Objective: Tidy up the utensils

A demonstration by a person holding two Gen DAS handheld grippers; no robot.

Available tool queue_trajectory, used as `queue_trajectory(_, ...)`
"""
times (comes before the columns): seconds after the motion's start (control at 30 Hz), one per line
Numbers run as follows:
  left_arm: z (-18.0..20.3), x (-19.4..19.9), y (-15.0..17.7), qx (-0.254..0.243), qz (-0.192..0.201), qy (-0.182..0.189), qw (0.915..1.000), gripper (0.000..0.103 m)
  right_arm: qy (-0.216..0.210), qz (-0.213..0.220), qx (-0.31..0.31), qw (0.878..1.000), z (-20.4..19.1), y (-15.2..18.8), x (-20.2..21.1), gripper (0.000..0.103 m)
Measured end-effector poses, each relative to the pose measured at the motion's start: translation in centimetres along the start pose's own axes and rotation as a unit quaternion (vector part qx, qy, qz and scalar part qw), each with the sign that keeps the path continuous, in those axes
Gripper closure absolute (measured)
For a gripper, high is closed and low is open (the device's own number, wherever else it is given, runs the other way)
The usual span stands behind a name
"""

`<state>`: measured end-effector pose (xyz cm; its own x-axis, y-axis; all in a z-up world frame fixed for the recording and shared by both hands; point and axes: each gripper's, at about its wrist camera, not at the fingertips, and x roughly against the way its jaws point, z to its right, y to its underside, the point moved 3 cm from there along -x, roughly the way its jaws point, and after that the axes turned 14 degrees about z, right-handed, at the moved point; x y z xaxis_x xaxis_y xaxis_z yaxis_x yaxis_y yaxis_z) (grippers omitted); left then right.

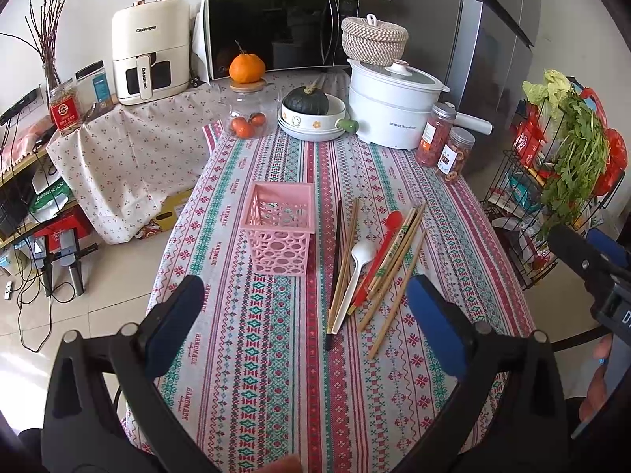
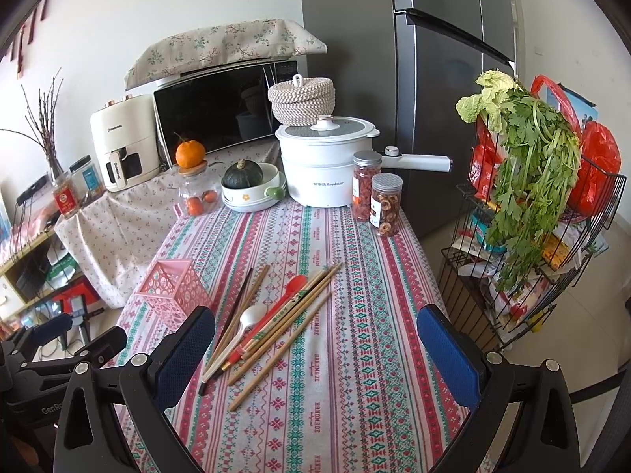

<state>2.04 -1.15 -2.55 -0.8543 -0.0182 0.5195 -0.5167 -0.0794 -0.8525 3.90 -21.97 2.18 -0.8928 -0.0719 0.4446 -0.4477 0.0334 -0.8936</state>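
A pink openwork basket (image 1: 279, 232) stands upright on the patterned tablecloth (image 1: 276, 374). Right of it lies a loose pile: wooden chopsticks (image 1: 398, 295), a dark chopstick (image 1: 336, 252), a white spoon (image 1: 361, 258) and a red spoon (image 1: 388, 232). My left gripper (image 1: 305, 323) is open and empty, near the front of the table, short of the pile. In the right wrist view the basket (image 2: 173, 289) is at left, and the chopsticks (image 2: 284, 339), white spoon (image 2: 250, 319) and red spoon (image 2: 292, 287) lie ahead. My right gripper (image 2: 315, 351) is open and empty above the cloth.
At the back stand a white electric pot (image 1: 390, 106), two jars (image 1: 445, 142), a bowl with a squash (image 1: 311, 112), a glass jar of oranges (image 1: 248, 112), a microwave (image 1: 276, 31) and an air fryer (image 1: 148, 55). A wire rack with greens (image 2: 524, 213) stands right of the table.
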Motion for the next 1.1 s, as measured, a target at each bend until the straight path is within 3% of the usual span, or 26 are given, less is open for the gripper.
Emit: queue_trajectory(1.1,0.30,0.64,-0.35,-0.005,0.004,0.004,1.0000,0.001,0.003,0.001,-0.005,1.000,-0.07,0.05,-0.24,0.000)
